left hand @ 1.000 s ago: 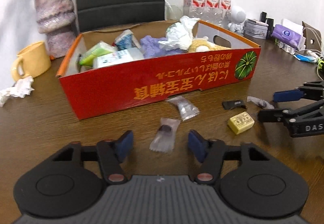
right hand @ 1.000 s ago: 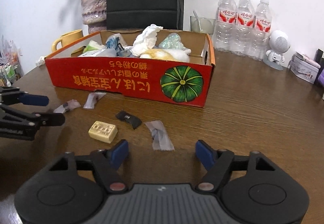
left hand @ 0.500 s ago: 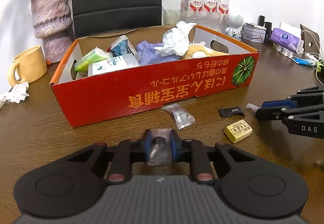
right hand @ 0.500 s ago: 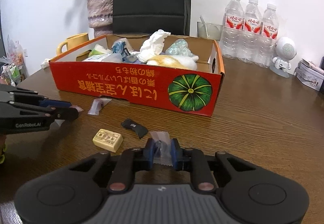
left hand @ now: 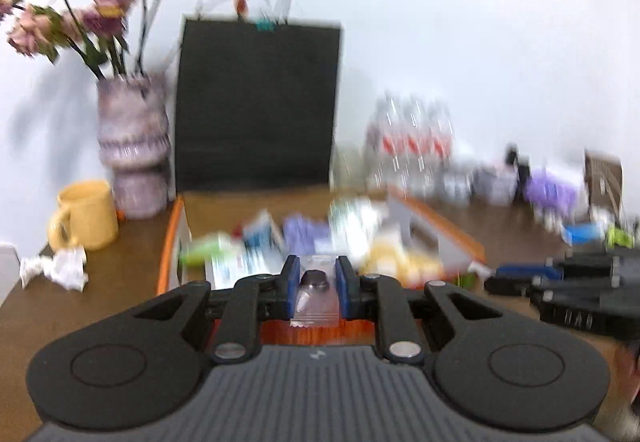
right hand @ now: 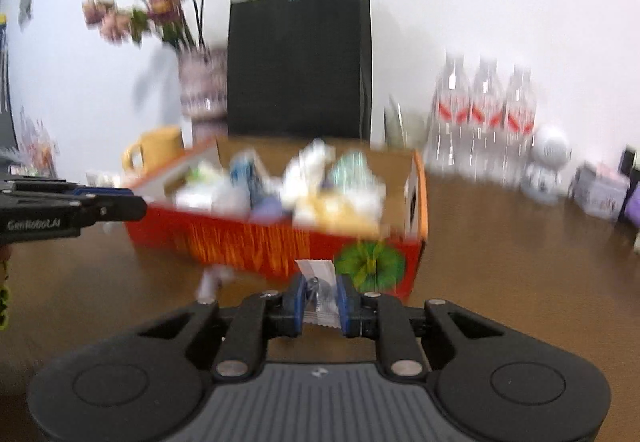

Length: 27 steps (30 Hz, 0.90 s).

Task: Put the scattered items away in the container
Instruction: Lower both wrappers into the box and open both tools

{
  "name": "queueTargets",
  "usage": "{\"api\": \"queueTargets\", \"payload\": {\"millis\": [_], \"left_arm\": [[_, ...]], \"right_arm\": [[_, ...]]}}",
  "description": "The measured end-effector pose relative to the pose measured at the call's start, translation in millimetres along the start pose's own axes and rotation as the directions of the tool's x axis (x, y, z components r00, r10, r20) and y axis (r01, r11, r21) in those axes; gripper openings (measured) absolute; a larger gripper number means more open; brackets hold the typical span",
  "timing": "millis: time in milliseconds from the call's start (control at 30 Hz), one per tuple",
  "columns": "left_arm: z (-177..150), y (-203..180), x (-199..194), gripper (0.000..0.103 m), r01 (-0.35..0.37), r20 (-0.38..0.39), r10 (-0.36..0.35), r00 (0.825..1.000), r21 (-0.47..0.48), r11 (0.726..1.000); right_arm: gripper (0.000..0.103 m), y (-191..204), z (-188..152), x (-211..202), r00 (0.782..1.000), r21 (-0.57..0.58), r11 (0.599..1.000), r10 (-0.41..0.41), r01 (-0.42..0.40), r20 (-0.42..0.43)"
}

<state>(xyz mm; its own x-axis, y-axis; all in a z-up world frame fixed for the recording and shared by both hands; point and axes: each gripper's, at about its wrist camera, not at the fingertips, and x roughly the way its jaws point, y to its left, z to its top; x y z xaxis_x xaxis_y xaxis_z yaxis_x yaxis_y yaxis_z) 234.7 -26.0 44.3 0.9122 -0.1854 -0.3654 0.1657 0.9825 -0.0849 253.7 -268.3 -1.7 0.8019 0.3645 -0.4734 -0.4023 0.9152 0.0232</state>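
My left gripper (left hand: 314, 288) is shut on a clear candy wrapper (left hand: 316, 294) with a dark sweet inside, held up just above the near wall of the red cardboard box (left hand: 170, 242). My right gripper (right hand: 319, 298) is shut on another clear wrapper (right hand: 320, 292), held above the table in front of the red box (right hand: 256, 242), which is full of packets and crumpled paper. Each gripper shows in the other's view: the right one (left hand: 560, 282) beside the box, the left one (right hand: 72, 208) at the box's left end. Both views are motion-blurred.
A yellow mug (left hand: 84, 214), a vase of flowers (left hand: 132, 146), a black paper bag (left hand: 256, 106) and water bottles (right hand: 484, 118) stand behind the box. Crumpled tissue (left hand: 56, 270) lies at the left. A white toy robot (right hand: 548, 162) and small boxes stand at the right. Another wrapper (right hand: 210, 282) lies on the table.
Both grippers, which closed on their wrappers half a second ago, have lifted them off the table and risen toward the box. The views now sit higher and are blurred.
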Motion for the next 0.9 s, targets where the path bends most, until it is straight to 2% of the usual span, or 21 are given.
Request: {"api": "queueTargets", "payload": {"millis": [133,233,367,567,800,867,900], "left_arm": [[27,5,28,0.020,-0.015,0.049,0.018,0.999,-0.064,0.998],[34,11,64,0.020,-0.047,0.012,0.049,0.999,-0.108,0.993],[29,16,107,0.020,-0.083,-0.072,0.075,0.995,-0.118,0.990],[21,23,141,0.020,-0.106,-0.131,0.093,0.987,-0.099,0.989],[14,21,158,0.021,-0.114,-0.170,0.102,0.980,-0.061,0.992],[13,20,160,0.026,-0.121,-0.182,0.110,0.977,-0.053,0.991],[13,20,160,0.041,-0.125,-0.183,0.113,0.977,-0.054,0.991]], "right_arm": [[0.016,2,34,14,0.998,0.000,1.000,-0.014,0.014,0.053],[0.016,0,51,41,0.997,0.024,0.999,-0.040,0.039,0.059],[0.016,-4,69,88,0.998,0.049,0.997,-0.061,0.061,0.018],[0.016,-12,67,142,0.992,0.065,0.992,-0.108,0.112,-0.063],[0.016,-22,69,159,0.988,0.066,0.989,-0.123,0.129,-0.091],[0.017,-23,69,161,0.988,0.068,0.990,-0.115,0.123,-0.102],[0.020,-24,68,162,0.988,0.075,0.990,-0.109,0.118,-0.107]]}}
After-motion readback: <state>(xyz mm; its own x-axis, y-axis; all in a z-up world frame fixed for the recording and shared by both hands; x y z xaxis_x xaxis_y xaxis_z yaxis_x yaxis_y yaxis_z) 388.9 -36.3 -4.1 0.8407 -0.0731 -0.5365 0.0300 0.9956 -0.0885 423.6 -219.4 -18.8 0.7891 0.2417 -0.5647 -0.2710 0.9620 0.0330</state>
